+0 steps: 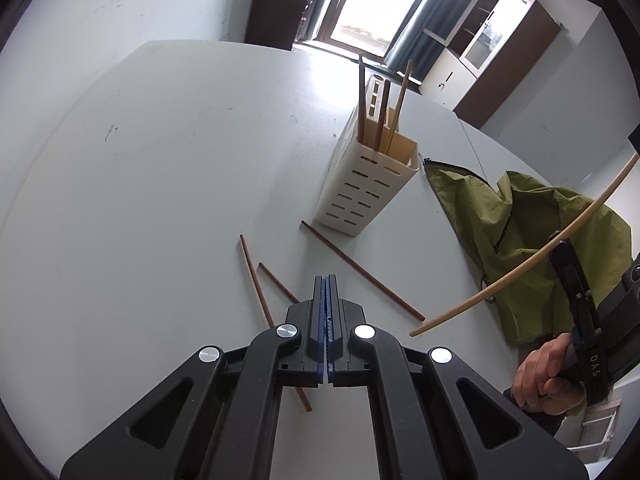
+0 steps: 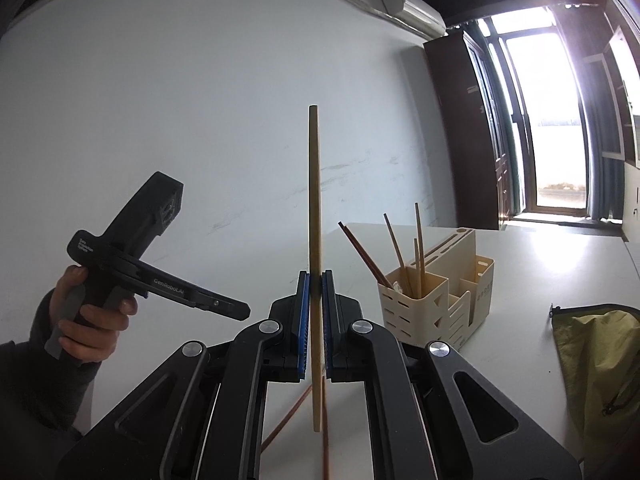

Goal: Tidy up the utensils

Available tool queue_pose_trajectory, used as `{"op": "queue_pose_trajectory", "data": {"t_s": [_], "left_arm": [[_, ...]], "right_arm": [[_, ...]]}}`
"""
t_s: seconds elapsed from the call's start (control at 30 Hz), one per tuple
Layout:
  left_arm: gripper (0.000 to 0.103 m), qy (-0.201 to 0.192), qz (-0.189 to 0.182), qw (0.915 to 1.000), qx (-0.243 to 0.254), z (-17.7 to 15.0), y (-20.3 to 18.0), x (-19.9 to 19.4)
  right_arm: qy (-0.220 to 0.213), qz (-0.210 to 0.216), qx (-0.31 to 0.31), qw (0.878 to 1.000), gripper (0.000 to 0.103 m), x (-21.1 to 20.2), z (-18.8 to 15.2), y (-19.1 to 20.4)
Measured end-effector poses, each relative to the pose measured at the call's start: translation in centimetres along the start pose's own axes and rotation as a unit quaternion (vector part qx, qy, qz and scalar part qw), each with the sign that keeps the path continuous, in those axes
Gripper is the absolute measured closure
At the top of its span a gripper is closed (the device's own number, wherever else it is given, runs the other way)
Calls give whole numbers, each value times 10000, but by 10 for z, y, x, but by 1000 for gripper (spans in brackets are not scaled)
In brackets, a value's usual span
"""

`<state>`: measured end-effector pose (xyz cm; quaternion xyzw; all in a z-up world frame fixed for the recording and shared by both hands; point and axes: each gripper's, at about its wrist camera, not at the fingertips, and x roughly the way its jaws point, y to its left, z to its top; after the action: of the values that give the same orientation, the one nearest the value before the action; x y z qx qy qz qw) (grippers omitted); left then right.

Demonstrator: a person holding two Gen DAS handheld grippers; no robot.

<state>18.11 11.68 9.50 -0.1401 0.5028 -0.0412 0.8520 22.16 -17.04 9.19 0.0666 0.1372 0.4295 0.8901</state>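
My left gripper [image 1: 326,280] is shut with nothing between its pads and hovers over the white table [image 1: 160,184]. Under it lie three dark brown chopsticks [image 1: 360,270], loose and fanned out. Just beyond them stands a cream slotted utensil holder [image 1: 368,184] [image 2: 432,296] with several chopsticks [image 1: 384,108] upright in its front compartment. My right gripper [image 2: 316,280] is shut on a pale wooden chopstick [image 2: 314,200] near its lower third and holds it upright above the table. The left wrist view shows that gripper [image 1: 560,246] and its chopstick [image 1: 500,284] at the right.
A crumpled olive-green bag [image 1: 540,240] [image 2: 592,360] lies on the table to the right of the holder. A person's hand holds the left gripper [image 2: 240,312] at the left of the right wrist view. A white wall, a doorway and cabinets stand behind the table.
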Motion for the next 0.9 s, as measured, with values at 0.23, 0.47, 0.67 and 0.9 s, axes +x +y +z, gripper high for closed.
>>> {"op": "queue_pose_trajectory", "data": {"t_s": [0.23,0.47,0.67,0.9], "left_arm": [[75,395,1011,9932,-430,10,49,85],[54,474,1580,9844,-615,10,118,126],[56,337,2185,9740,-485,7,135,146],[79,497,2041,9756,-644,-1,164,157]], "right_arm": [[48,-39,-57,10000,96,0,-1,5],[63,-23,-42,10000,96,2,-1,6],[88,-25,-59,9999,96,3,-2,7],[74,-58,-37,9999,96,2,-2,6]]}}
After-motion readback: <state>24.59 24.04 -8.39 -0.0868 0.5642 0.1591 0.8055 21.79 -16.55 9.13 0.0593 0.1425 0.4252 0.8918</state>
